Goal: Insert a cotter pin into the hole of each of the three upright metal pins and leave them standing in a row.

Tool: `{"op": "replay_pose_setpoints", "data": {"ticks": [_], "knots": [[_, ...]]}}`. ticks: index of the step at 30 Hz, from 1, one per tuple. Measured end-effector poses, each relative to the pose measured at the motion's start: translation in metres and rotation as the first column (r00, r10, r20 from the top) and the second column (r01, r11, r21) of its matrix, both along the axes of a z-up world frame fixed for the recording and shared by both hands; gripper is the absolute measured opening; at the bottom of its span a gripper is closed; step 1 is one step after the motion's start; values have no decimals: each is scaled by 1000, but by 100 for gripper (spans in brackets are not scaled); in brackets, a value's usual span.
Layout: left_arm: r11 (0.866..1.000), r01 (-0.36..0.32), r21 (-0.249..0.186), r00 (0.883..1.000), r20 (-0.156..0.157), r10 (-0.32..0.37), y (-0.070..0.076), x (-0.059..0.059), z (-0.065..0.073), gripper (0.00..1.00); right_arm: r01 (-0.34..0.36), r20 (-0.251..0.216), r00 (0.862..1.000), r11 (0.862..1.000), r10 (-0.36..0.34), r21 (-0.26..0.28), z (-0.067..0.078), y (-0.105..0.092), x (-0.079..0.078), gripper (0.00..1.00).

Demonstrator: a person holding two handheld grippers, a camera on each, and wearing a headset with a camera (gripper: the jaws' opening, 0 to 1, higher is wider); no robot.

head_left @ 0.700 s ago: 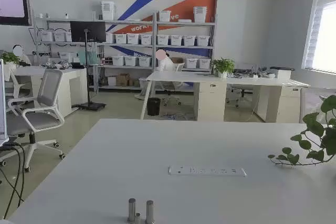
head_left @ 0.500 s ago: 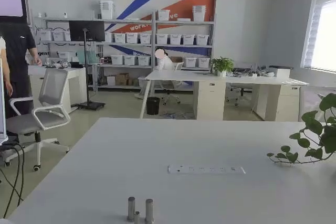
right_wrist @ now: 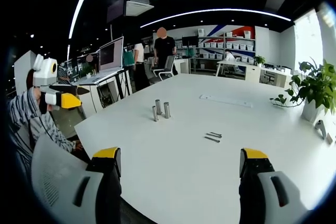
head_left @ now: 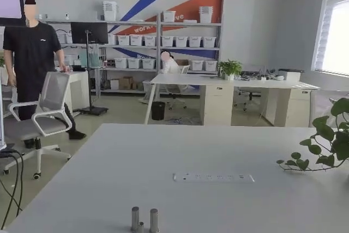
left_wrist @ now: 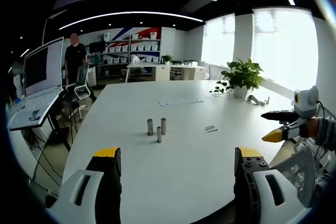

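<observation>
Metal pins [left_wrist: 159, 132] on white office table [left_wrist: 131, 174], left gripper [left_wrist: 177, 153], right gripper [right_wrist: 180, 154] fingers [right_wrist: 106, 156] spread, empty

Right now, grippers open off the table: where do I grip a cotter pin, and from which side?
Come straight down from above with the right gripper, jaws across the shaft near one end. The cotter pins lie flat on the table, thin and low, so a side approach would likely just push them. Which end is the loop is too small to tell.
</observation>
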State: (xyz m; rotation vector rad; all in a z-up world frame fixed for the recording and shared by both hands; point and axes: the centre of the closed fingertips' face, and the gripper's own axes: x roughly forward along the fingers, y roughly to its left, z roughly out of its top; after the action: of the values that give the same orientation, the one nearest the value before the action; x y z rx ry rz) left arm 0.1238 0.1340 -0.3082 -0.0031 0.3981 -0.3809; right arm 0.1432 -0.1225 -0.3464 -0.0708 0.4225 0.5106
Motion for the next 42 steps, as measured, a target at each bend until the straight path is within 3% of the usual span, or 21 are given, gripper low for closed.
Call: {"op": "replay_pose_setpoints", "data": {"ticks": [20,42], "knots": [[999,33,7,999,1,-33,-6,0,-2,88,-11,-16,1000,1000,11,-17,-4,1,-4,95],[997,78,13,996,-43,-77,-22,-16,-27,87,-9,-73,997,999,7,-35,-29,1,-29,93]]}}
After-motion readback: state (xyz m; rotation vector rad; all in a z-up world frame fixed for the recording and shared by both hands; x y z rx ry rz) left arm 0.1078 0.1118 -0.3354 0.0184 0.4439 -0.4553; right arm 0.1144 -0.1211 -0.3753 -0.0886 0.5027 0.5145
